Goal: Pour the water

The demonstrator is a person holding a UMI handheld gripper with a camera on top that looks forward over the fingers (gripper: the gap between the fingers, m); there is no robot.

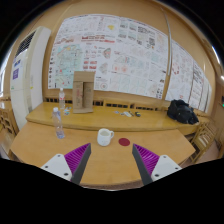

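A white cup stands on the wooden table, beyond my fingers and a little left of centre. A clear plastic water bottle stands further left on the same table. A small red round lid or coaster lies just right of the cup. My gripper is open and empty, its purple-padded fingers spread wide above the table's near edge, well short of the cup.
A second table behind carries a cardboard box, another clear bottle and a black bag. Posters cover the back wall. A white air-conditioner unit stands at the left.
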